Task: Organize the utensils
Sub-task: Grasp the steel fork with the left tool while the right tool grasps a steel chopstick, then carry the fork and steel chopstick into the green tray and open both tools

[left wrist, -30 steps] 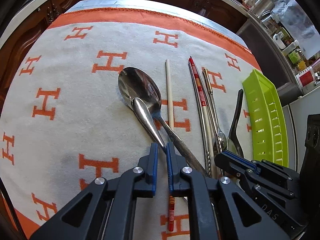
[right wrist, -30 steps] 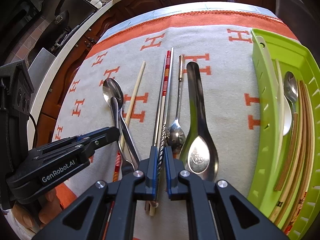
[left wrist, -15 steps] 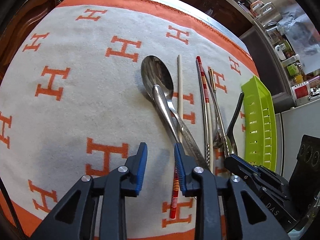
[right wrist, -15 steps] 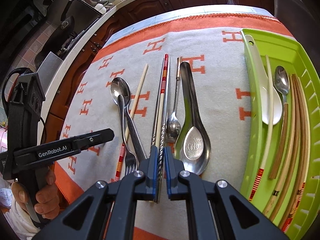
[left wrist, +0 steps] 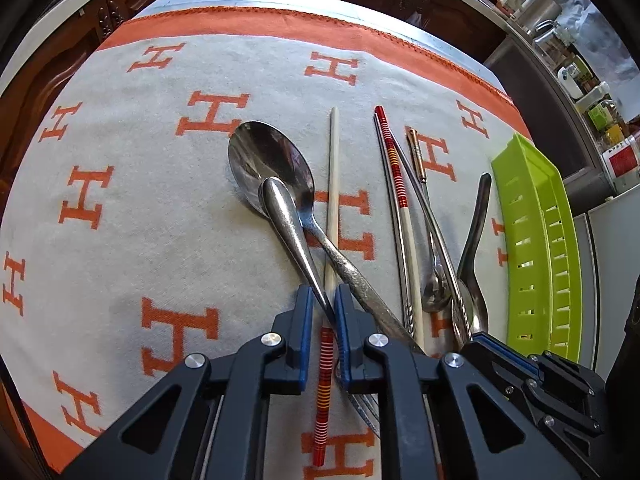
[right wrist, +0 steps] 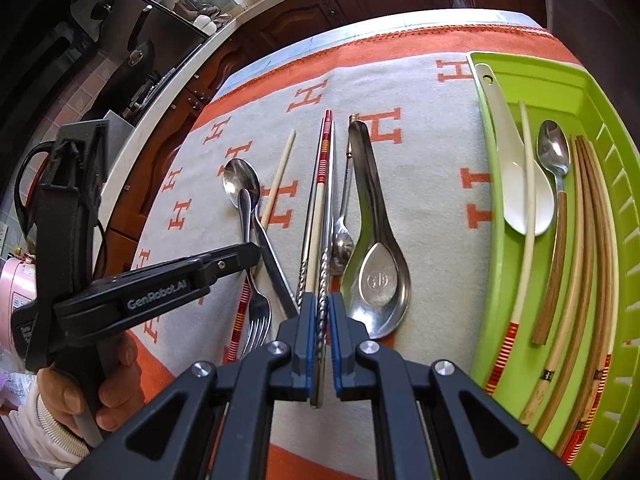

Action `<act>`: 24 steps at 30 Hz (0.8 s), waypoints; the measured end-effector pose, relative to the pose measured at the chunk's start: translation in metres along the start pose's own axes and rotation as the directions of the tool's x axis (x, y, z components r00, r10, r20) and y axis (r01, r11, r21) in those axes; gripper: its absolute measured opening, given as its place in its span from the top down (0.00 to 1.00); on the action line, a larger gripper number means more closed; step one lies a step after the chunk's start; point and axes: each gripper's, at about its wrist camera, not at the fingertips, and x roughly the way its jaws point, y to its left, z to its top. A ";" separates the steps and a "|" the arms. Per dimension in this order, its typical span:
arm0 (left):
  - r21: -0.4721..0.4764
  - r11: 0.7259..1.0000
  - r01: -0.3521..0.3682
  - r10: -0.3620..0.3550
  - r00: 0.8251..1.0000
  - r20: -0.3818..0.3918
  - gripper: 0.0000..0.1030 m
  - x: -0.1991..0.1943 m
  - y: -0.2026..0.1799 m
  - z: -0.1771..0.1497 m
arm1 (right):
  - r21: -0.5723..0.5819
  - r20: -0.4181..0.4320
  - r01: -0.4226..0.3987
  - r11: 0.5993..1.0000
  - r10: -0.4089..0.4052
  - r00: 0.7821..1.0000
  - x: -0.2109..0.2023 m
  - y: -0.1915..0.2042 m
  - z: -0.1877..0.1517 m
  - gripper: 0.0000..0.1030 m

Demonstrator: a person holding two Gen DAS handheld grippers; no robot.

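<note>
A twisted metal chopstick (right wrist: 322, 280) is clamped between the jaws of the right gripper (right wrist: 319, 334). Beside it on the cloth (right wrist: 436, 200) lies a steel soup spoon (right wrist: 374, 256). The left gripper (right wrist: 240, 258) is seen over a fork (right wrist: 256, 312). A white spoon (right wrist: 520, 184) lies in the green tray (right wrist: 492, 264).

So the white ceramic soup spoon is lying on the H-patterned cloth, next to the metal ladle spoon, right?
Not quite. The right wrist view shows the white ceramic soup spoon lying inside the lime-green plastic tray. The metal ladle spoon does lie on the H-patterned cloth.
</note>
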 end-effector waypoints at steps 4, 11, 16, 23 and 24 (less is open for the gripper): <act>-0.011 1.000 0.004 -0.004 1.000 -0.022 0.94 0.002 0.002 0.002 | -0.006 0.004 -0.012 1.000 0.012 1.000 -0.001 -0.001 0.000 0.94; -0.027 1.000 0.010 -0.011 0.999 -0.030 0.96 0.000 0.016 0.001 | -0.020 0.009 -0.029 0.999 0.029 1.000 -0.003 -0.002 -0.002 0.94; -0.009 1.000 -0.020 0.020 1.000 -0.005 0.96 -0.001 0.008 -0.001 | -0.018 0.011 -0.038 0.999 0.039 0.999 -0.004 -0.003 -0.002 0.94; -0.006 1.000 0.007 -0.007 1.000 0.012 0.98 -0.019 0.009 -0.007 | -0.009 0.019 -0.041 0.999 0.041 0.999 -0.008 -0.004 -0.003 0.94; -0.007 1.000 0.013 -0.013 1.000 0.016 0.98 -0.022 0.010 -0.008 | -0.006 0.020 -0.042 0.999 0.042 0.999 -0.008 -0.004 -0.003 0.94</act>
